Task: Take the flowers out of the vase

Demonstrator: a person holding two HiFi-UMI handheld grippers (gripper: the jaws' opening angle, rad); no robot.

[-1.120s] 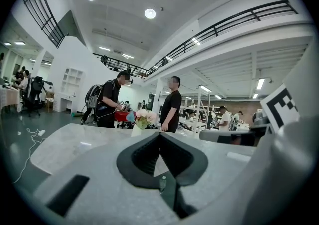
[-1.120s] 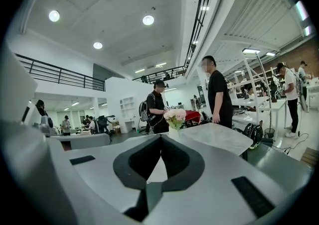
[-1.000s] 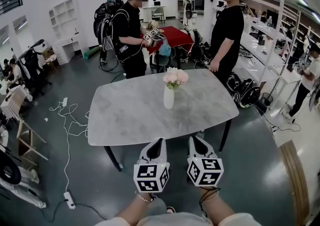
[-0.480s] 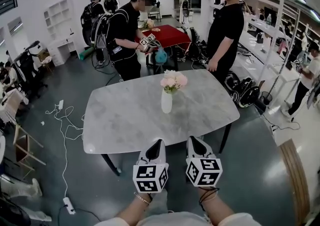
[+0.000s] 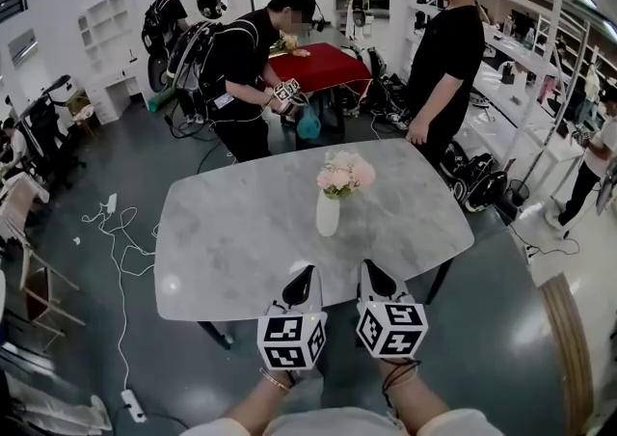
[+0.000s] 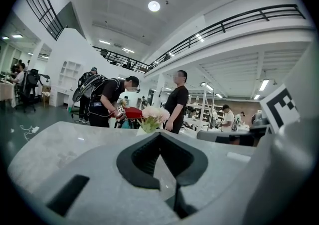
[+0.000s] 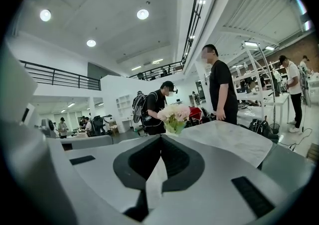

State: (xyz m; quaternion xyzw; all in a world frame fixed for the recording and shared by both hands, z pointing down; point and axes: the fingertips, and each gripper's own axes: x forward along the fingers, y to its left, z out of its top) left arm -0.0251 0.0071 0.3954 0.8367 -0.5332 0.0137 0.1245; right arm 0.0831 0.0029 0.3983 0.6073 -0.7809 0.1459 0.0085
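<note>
A bunch of pale pink flowers (image 5: 345, 175) stands in a small white vase (image 5: 328, 214) at the middle of the grey marble table (image 5: 222, 241). My left gripper (image 5: 307, 271) and right gripper (image 5: 366, 265) are side by side at the table's near edge, both shut with nothing in them, pointing toward the vase and well short of it. The left gripper view has the flowers (image 6: 154, 115) just above the closed left gripper (image 6: 159, 135). Likewise the right gripper view shows the flowers (image 7: 174, 113) beyond the closed right gripper (image 7: 160, 137).
Two people in black stand beyond the table: one with a backpack (image 5: 241, 68) at the far left, another (image 5: 448, 48) at the far right corner. A red table (image 5: 323, 63) is behind them. Cables (image 5: 116, 231) lie on the floor at left; chairs line the left wall.
Both grippers have moved forward together: they were short of the table and now reach over its near edge. The vase and flowers look nearer. The person with the backpack has shifted.
</note>
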